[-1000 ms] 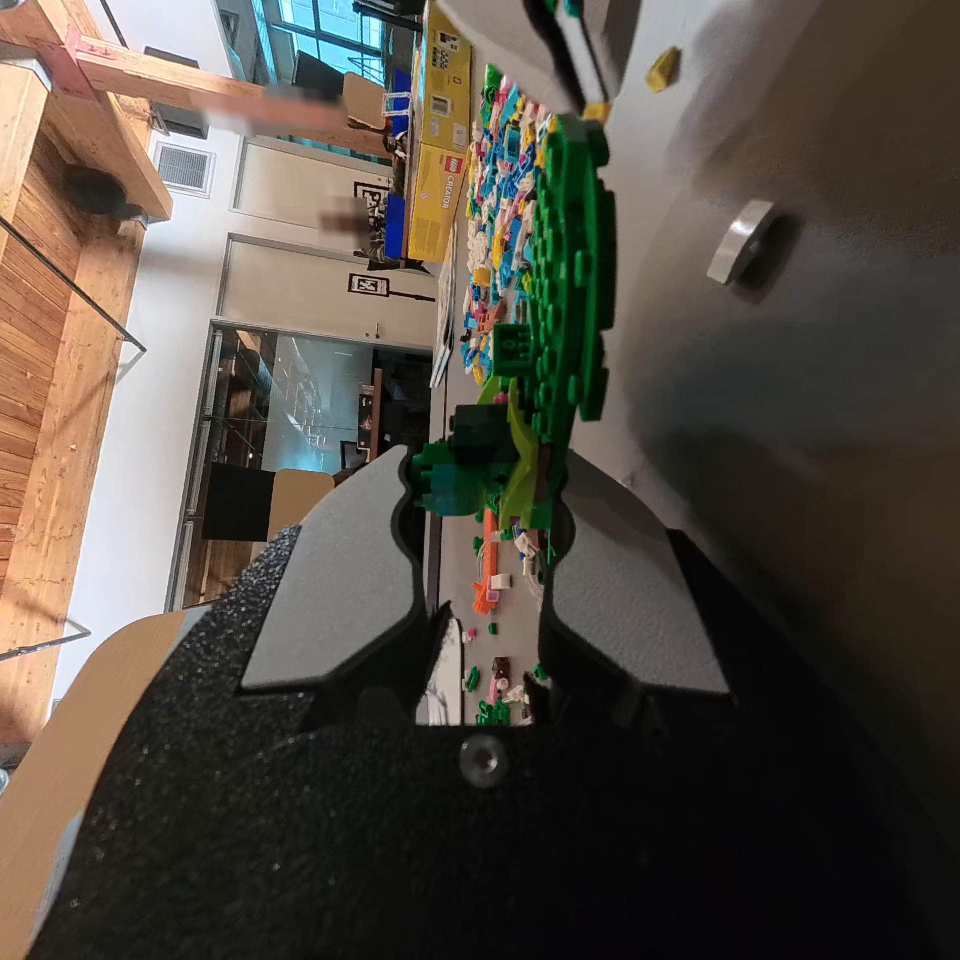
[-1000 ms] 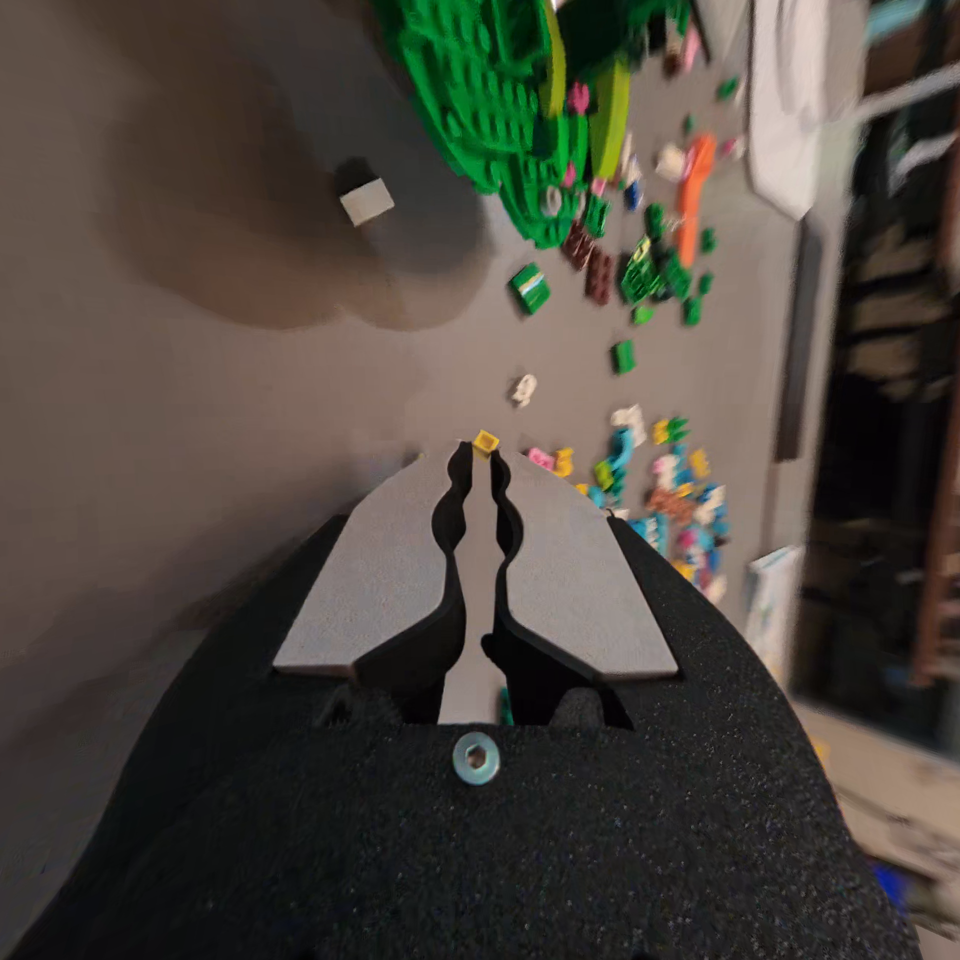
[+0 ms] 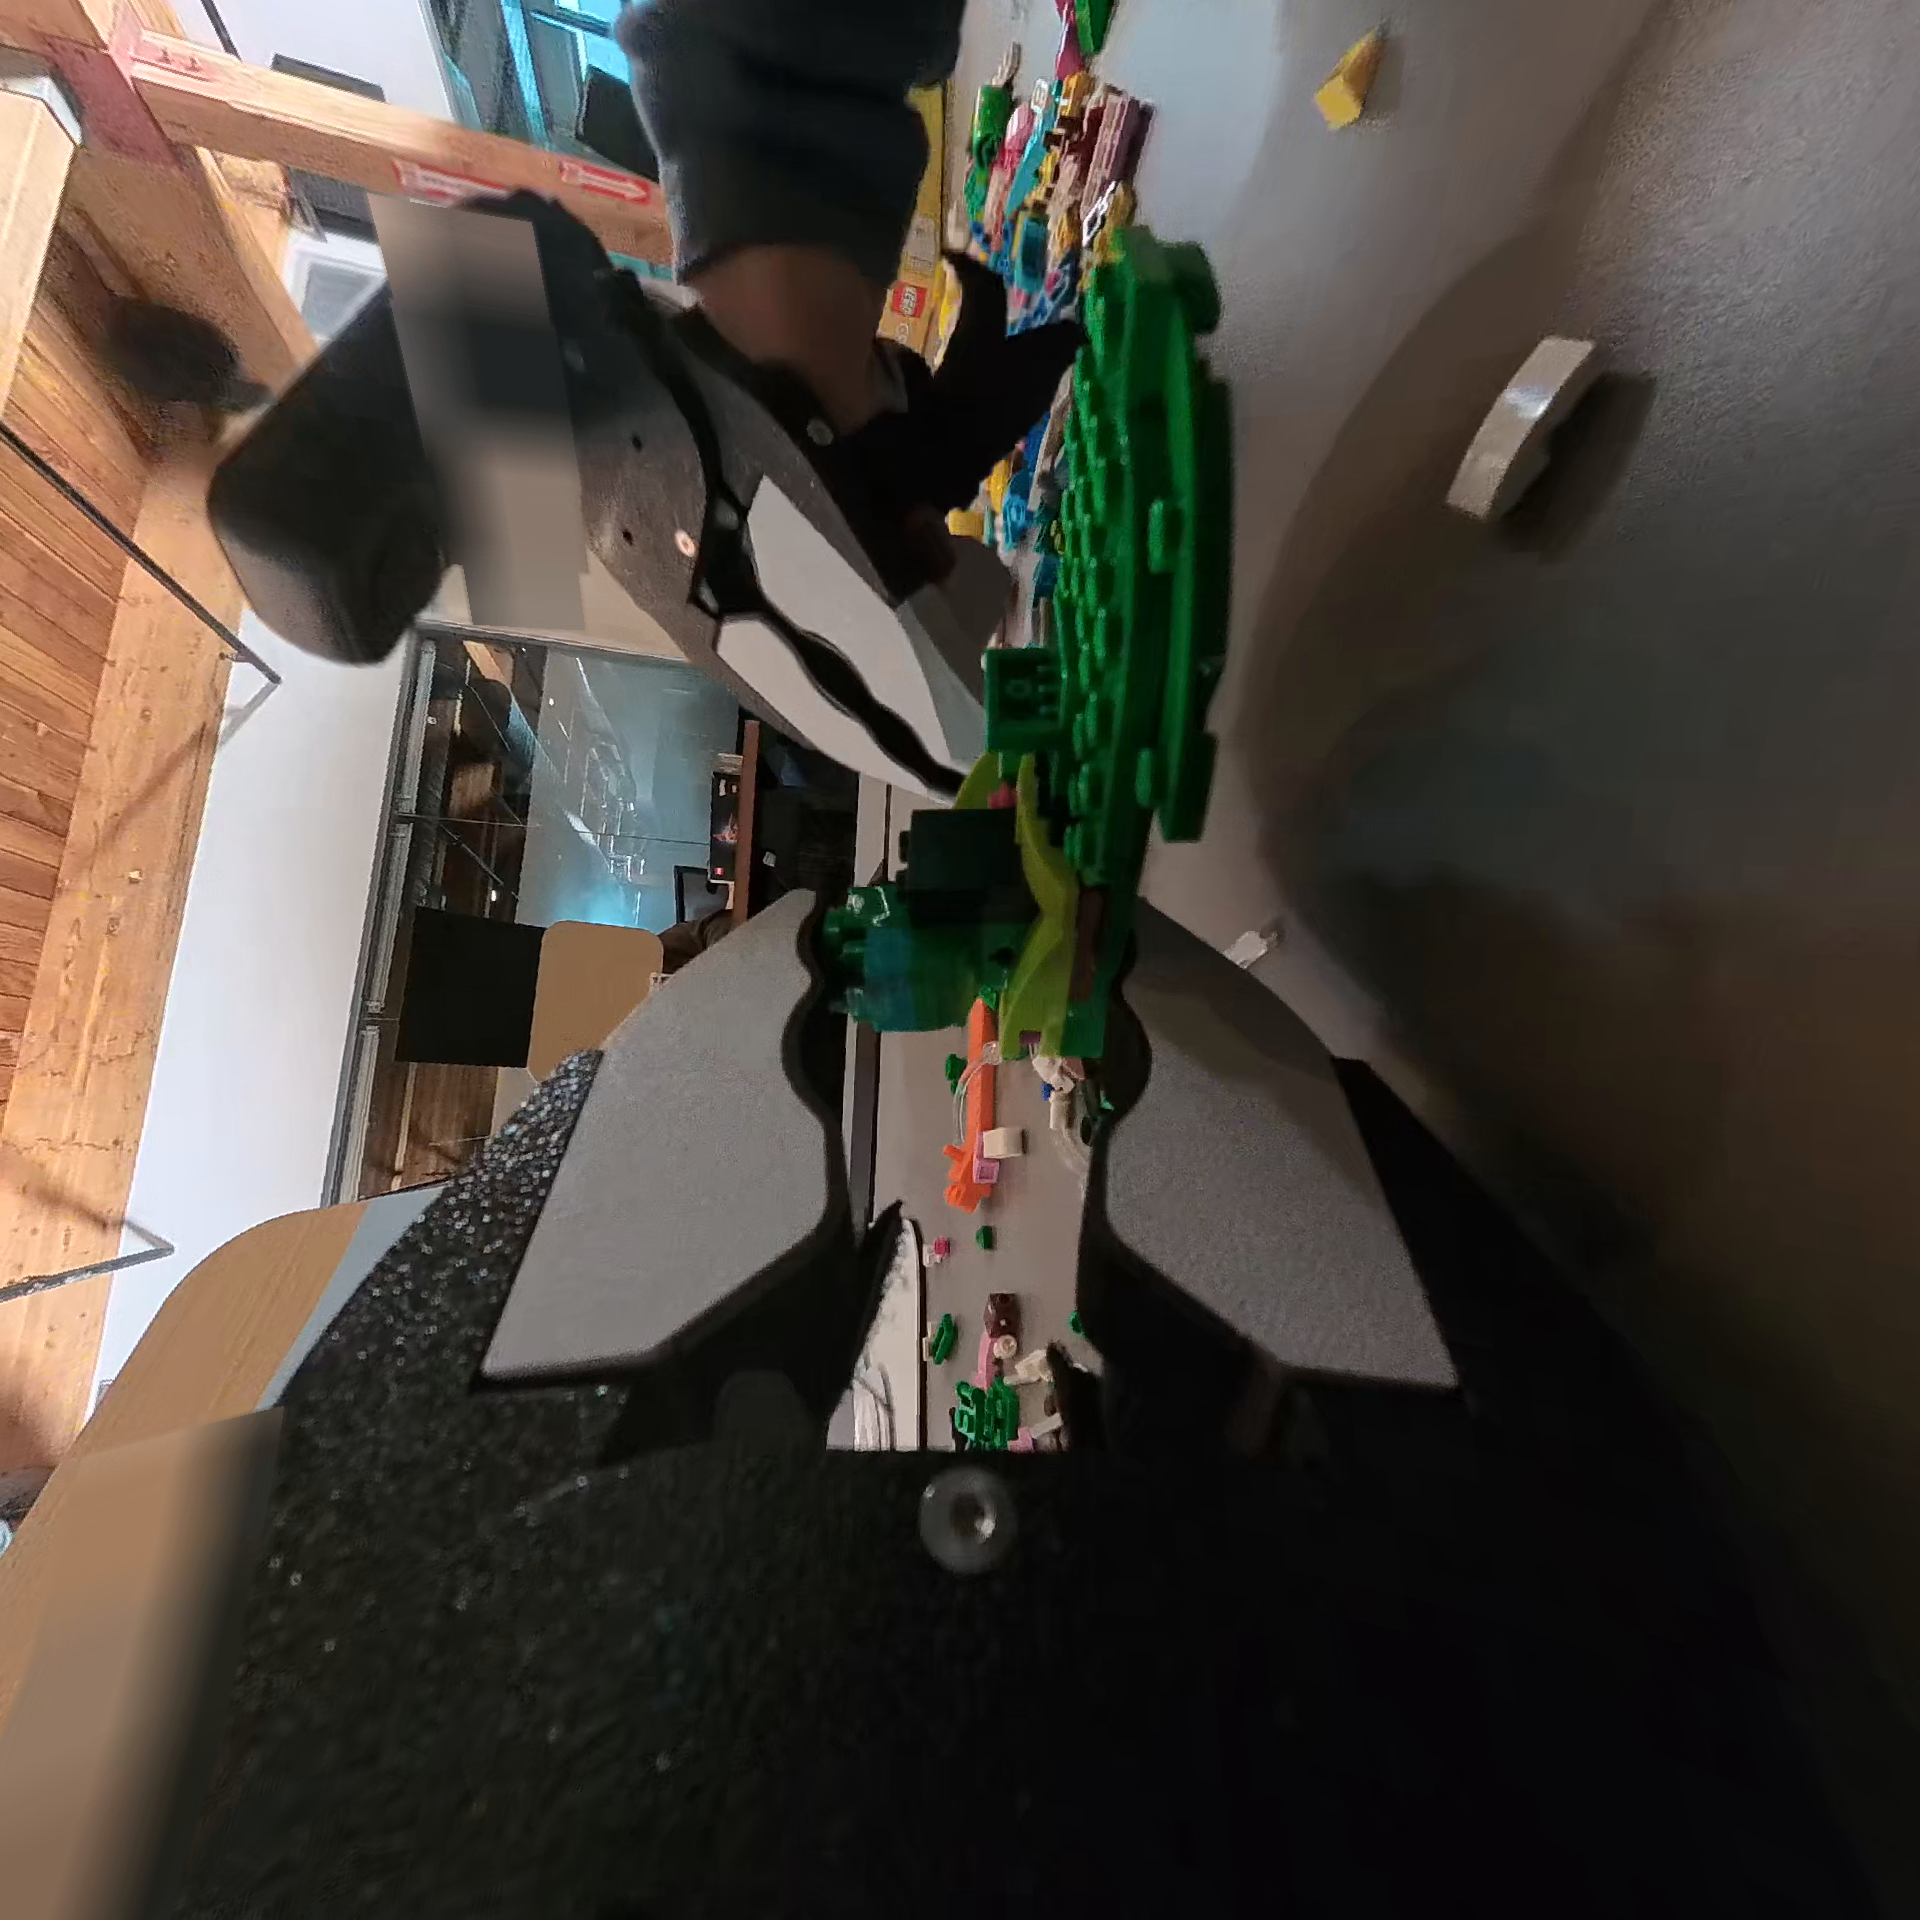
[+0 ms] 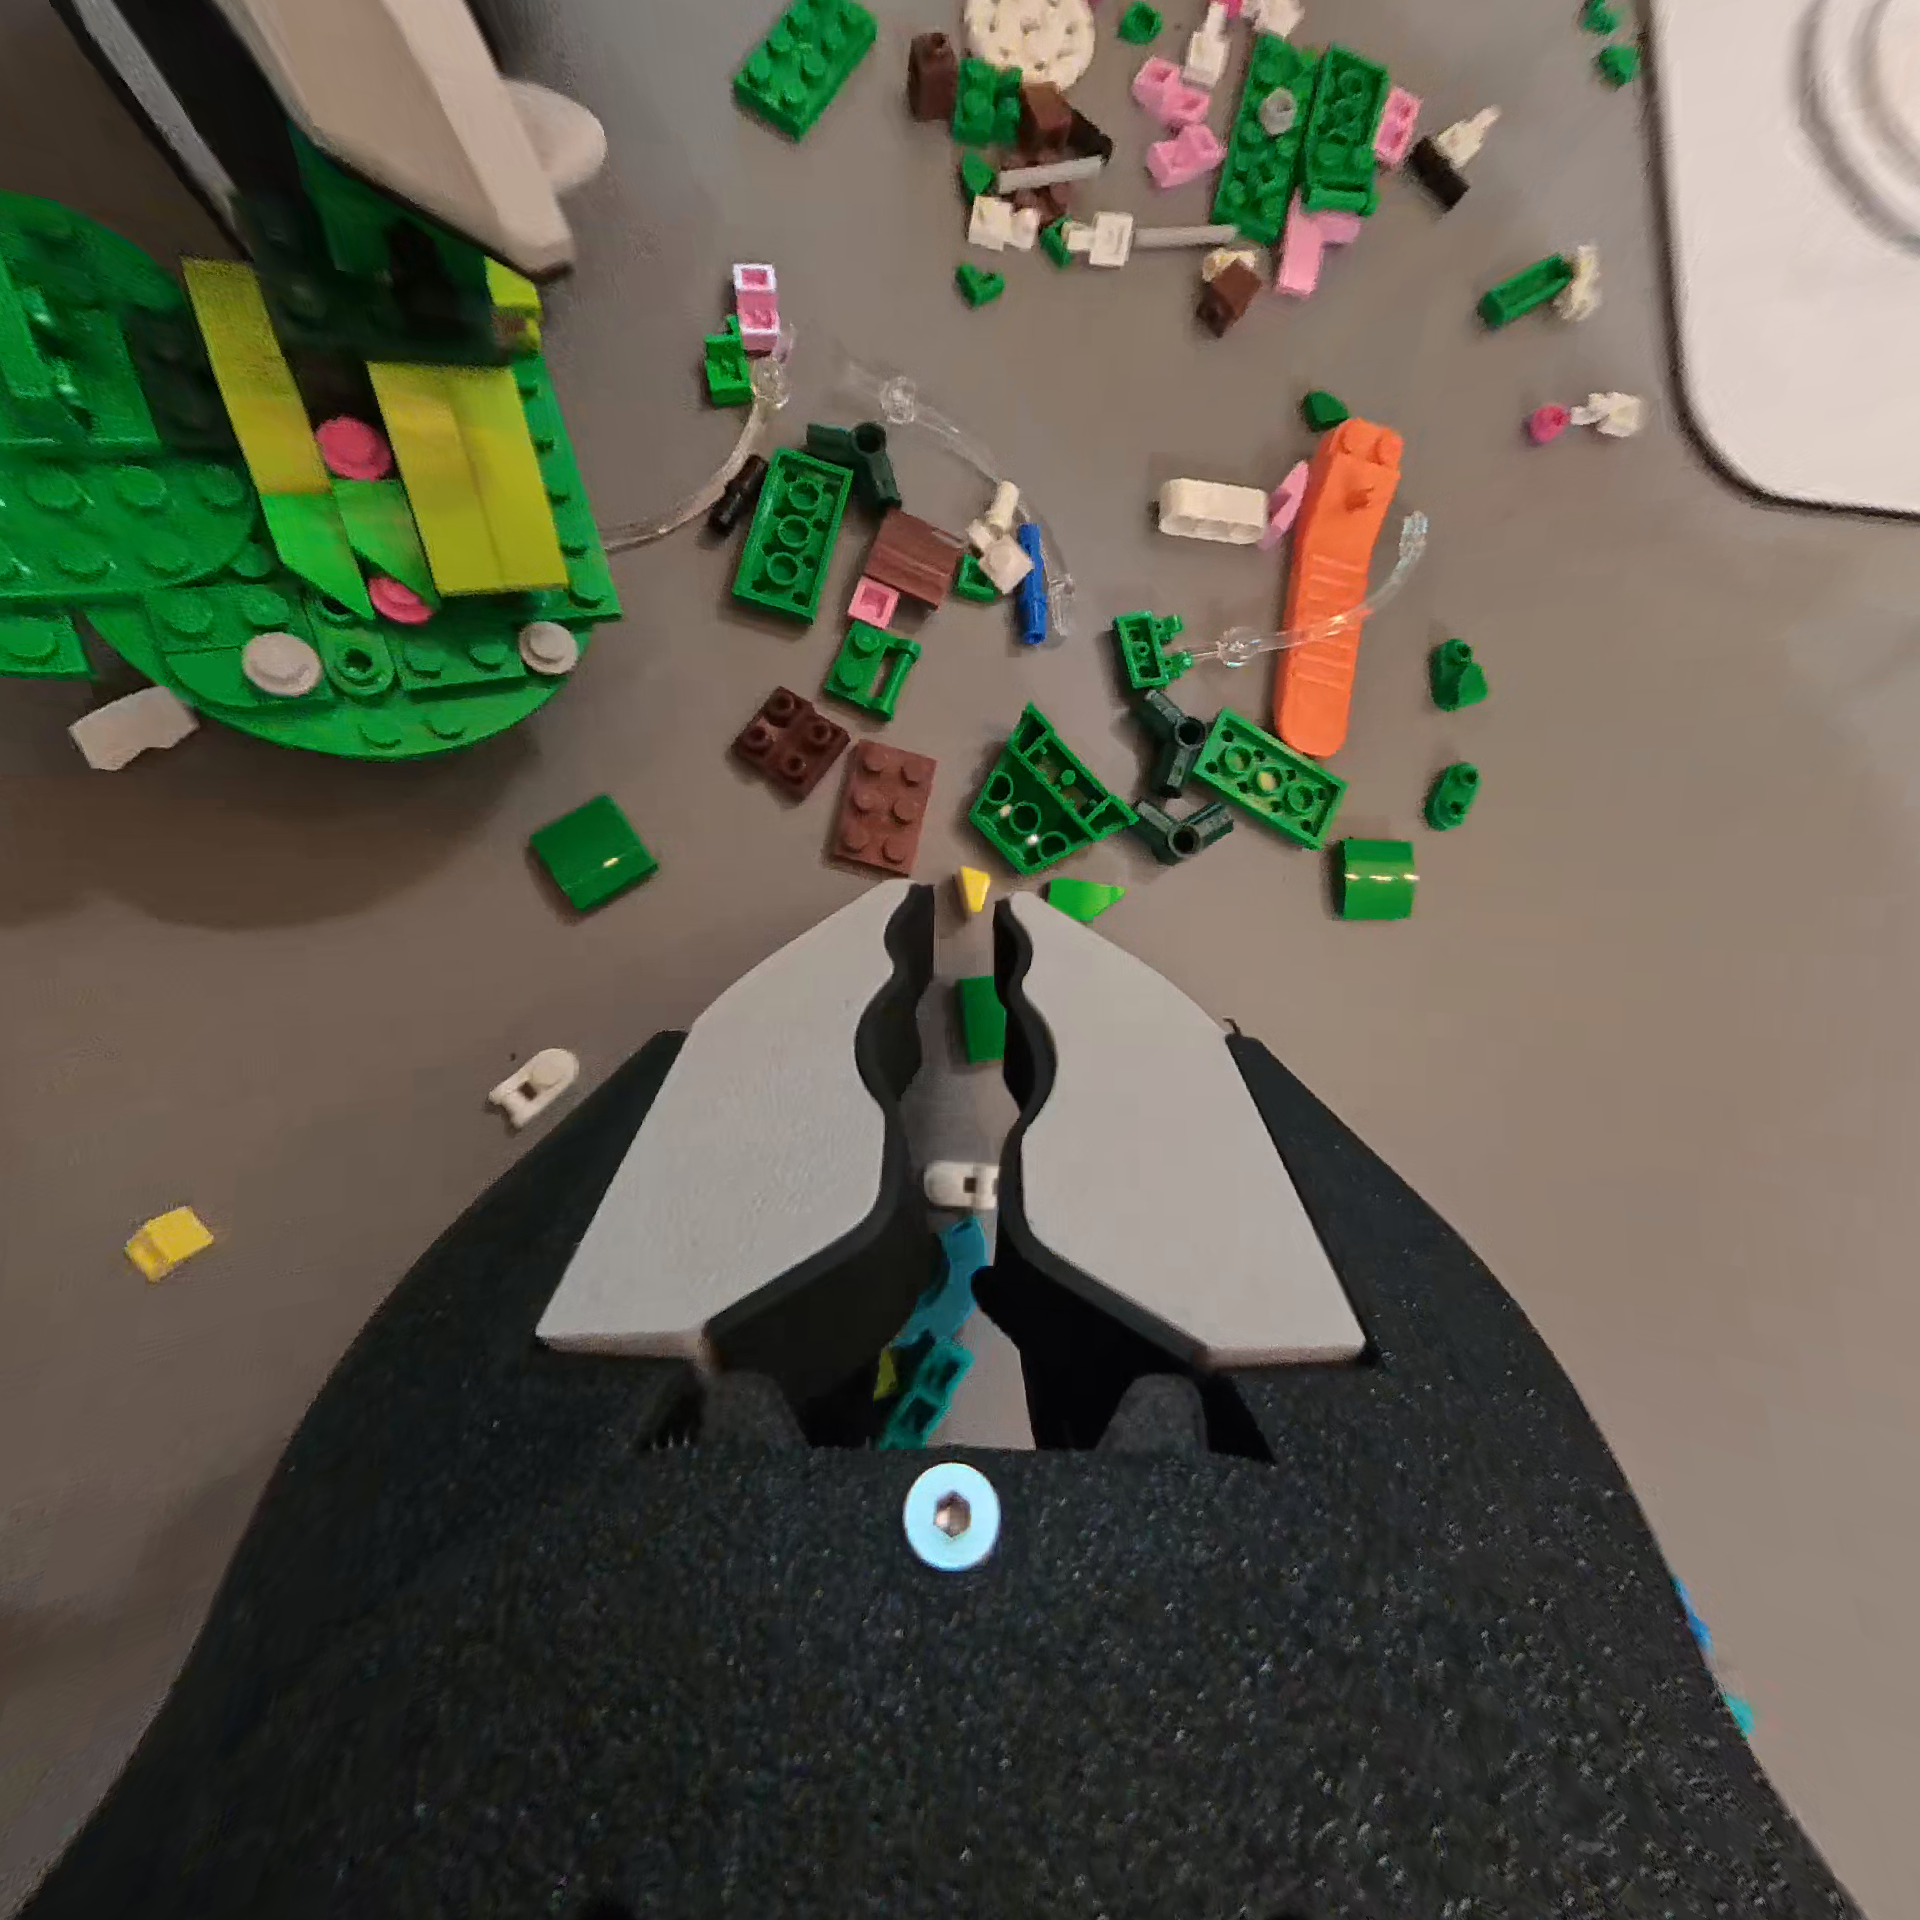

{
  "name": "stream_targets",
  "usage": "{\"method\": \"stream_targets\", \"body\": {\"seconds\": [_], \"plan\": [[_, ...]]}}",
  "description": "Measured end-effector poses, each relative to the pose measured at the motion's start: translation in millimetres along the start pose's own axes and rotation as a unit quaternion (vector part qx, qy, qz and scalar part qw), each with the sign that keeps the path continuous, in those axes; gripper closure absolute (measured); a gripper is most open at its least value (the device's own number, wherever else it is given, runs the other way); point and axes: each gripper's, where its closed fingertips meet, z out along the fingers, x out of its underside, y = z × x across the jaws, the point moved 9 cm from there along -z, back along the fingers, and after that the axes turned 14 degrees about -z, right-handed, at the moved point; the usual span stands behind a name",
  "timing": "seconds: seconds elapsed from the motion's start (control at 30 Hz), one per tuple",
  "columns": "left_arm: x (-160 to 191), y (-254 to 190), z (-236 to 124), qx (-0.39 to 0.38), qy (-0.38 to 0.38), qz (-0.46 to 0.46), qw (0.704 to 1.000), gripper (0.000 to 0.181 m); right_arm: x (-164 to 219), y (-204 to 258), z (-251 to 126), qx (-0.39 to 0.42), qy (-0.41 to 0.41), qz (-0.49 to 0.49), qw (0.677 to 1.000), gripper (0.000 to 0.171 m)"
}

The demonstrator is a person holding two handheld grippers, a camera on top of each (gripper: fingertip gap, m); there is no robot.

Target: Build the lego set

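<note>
left gripper (image 3: 971, 971) clamps the green lego build (image 3: 1132, 582); right gripper (image 4: 961, 909) hovers over the loose bricks, nearly closed

left jaws are spread about the width of the build's near end and close on it, one finger on the dark green and teal bricks (image 3: 914, 956), the other against the plate edge; the build sits on the grey table (image 4: 260, 1018); right jaws leave only a narrow gap, nothing clearly held, a small yellow piece (image 4: 974, 890) showing at the tips and whether it is pinched i cannot tell; just ahead lie brown plates (image 4: 883, 805), green bricks and an orange brick separator (image 4: 1325, 592); the build shows at upper left in the right wrist view
</note>
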Motion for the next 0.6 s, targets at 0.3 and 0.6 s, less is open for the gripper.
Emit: {"method": "stream_targets", "body": {"seconds": [0.3,0.6], "plan": [[0,0,0,0.003,-0.001,0.0,1.0,0.133,2,-10,12,-0.069,0.032,-0.005,0.997,0.165],[-1,1,-1,-0.005,-0.007,0.003,1.0,0.133,-1,-7,5,-0.1,-0.042,-0.026,0.994,0.17]]}}
